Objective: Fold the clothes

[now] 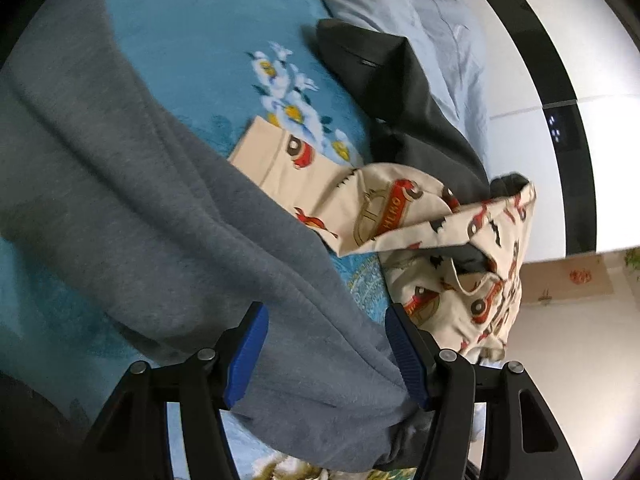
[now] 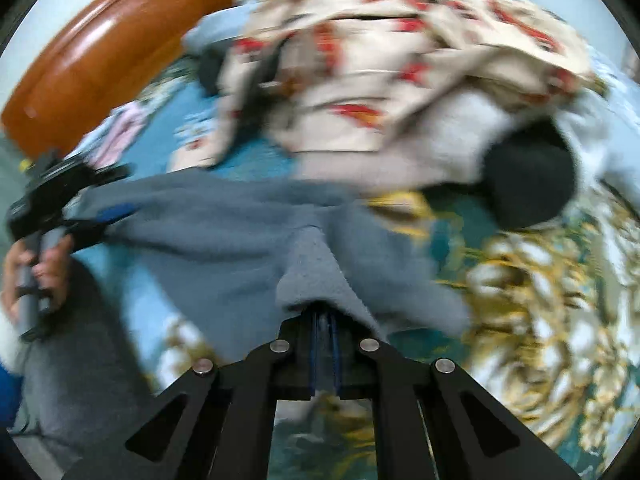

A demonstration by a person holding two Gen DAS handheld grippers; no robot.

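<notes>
Your right gripper point(image 2: 325, 354) has its blue pads pressed together on a fold of the soft grey fleece garment point(image 2: 224, 232), right at the near edge of the blue flowered bedspread point(image 2: 540, 280). Your left gripper point(image 1: 326, 356) stands wide open with the same grey cloth point(image 1: 160, 200) lying slack between its pads, gripping nothing. Pull with the right now and I judge the garment will skew, since only one corner is pinned. Farther along, the cream fabric printed with red cars point(image 1: 400, 216) touches the grey edge; dragging could snag it. Beyond it lies a dark charcoal garment point(image 1: 400, 92), then a pale blue pillow point(image 1: 420, 12) near the bed's far edge.
</notes>
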